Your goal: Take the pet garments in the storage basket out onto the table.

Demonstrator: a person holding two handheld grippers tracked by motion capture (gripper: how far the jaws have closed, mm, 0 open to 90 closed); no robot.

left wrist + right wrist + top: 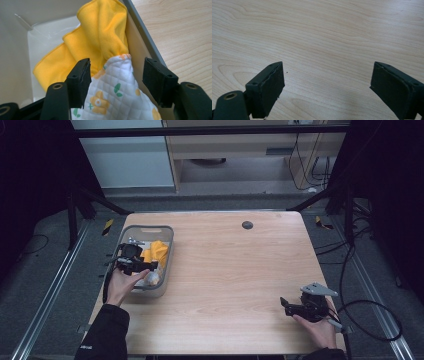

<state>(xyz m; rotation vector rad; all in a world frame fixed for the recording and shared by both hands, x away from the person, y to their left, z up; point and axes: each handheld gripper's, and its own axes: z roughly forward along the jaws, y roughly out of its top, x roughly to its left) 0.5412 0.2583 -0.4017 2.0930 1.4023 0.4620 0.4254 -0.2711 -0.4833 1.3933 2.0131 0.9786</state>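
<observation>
Here, the grey plastic bin (pixel 168 251) sits at the left edge of the wooden table (pixel 230 270), and everything right of the bin is bare board out to the small dark grommet (pixel 247 225) near the far edge. The left gripper (pixel 142 266) reaches into the bin; its jaws are parted, with a quilted white cloth with yellow flowers (pixel 112 95) between them, the left pad touching it, the right pad apart. A yellow microfibre cloth (pixel 87 47) lies just beyond, against the bin's wall. Far right of the bin, the right gripper (pixel 287 306) rests low over the table, jaws wide apart on nothing. Dark carpet and cables surround the table.
</observation>
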